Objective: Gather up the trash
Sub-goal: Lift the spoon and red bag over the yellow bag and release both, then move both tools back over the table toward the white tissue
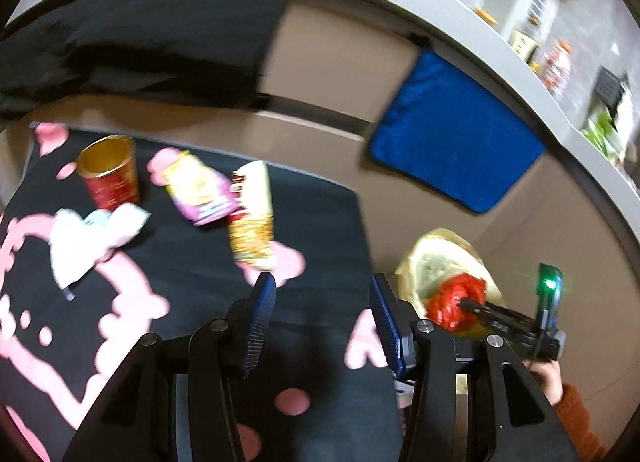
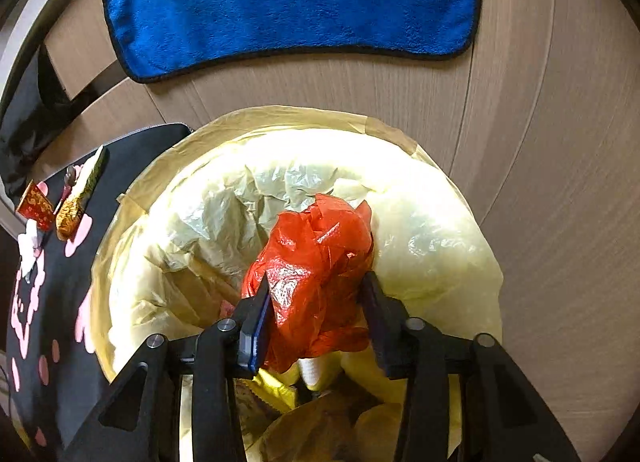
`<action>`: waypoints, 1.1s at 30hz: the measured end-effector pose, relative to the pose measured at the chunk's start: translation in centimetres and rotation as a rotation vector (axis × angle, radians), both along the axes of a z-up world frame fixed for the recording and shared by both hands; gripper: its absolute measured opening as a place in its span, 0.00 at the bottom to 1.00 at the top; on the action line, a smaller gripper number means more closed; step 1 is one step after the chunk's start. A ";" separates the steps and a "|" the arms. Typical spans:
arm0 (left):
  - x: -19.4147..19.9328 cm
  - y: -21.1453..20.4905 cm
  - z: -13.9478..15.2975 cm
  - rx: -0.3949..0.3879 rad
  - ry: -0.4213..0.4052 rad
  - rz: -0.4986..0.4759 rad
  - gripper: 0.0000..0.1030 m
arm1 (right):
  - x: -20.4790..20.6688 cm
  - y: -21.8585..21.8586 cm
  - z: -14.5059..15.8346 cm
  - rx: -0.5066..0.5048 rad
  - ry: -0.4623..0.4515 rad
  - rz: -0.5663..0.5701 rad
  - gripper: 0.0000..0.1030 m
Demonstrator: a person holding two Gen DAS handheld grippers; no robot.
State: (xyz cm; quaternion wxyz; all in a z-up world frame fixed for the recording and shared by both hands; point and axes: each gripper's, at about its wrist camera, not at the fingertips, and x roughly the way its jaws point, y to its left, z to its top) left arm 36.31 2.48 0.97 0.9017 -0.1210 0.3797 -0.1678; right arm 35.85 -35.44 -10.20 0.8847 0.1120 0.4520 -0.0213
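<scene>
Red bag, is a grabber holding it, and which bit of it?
The right gripper pinches the crumpled red plastic bag by its sides, above the lined trash bin. The left gripper is open, holding nothing.

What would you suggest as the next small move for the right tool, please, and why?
Probably open the right tool and let go. It holds the crumpled red plastic bag directly over the mouth of the bin, lined with a yellowish bag, so the bag should drop inside. The left tool is open and empty above the black mat.
</scene>
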 end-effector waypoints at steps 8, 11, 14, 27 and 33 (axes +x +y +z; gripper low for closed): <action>-1.1 5.2 -0.6 -0.004 -0.011 0.095 0.48 | -2.2 1.3 4.5 -0.027 -0.116 -0.018 0.56; -1.8 7.0 -0.2 0.001 -0.043 0.126 0.48 | -3.0 1.9 6.9 -0.038 -0.163 -0.015 0.56; -2.6 9.1 0.4 0.027 -0.084 0.165 0.48 | -3.4 3.2 9.3 -0.044 -0.199 0.007 0.56; -5.0 20.8 3.0 0.028 -0.173 0.413 0.48 | -1.6 16.8 15.1 -0.029 -0.319 0.269 0.46; -3.9 23.3 1.7 0.005 -0.173 0.420 0.48 | -0.1 21.1 15.9 0.034 -0.347 0.345 0.46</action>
